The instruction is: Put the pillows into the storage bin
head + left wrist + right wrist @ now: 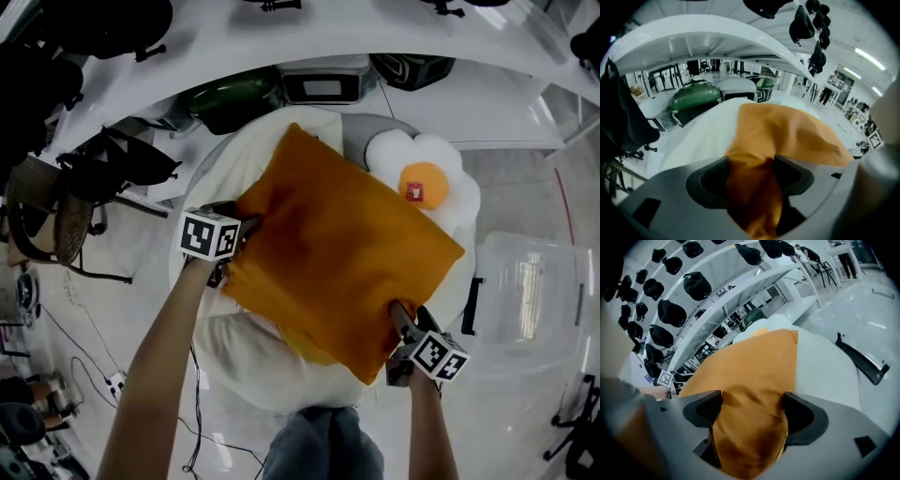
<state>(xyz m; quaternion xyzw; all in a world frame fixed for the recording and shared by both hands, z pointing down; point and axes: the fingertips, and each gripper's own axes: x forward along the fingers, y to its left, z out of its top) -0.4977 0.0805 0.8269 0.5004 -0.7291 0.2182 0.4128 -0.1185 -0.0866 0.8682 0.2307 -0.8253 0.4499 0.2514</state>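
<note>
Angling down, L gripper (239,246), R gripper (403,323) jaws apart, orange pillow (347,253) corners between

The floor (525,187) is pale grey and glossy, with a thin red line (565,202) on it at the right. At the left, dark cables (75,342) run toward a white power strip (116,382), near a wicker chair (67,225). A wide curved white shelf (187,56) goes around the work place, and many black caps (670,312) hang above it. A black office chair (626,126) stands beside it. Long light strips (869,58) shine on the ceiling, and some tables (665,77) stand far behind.
</note>
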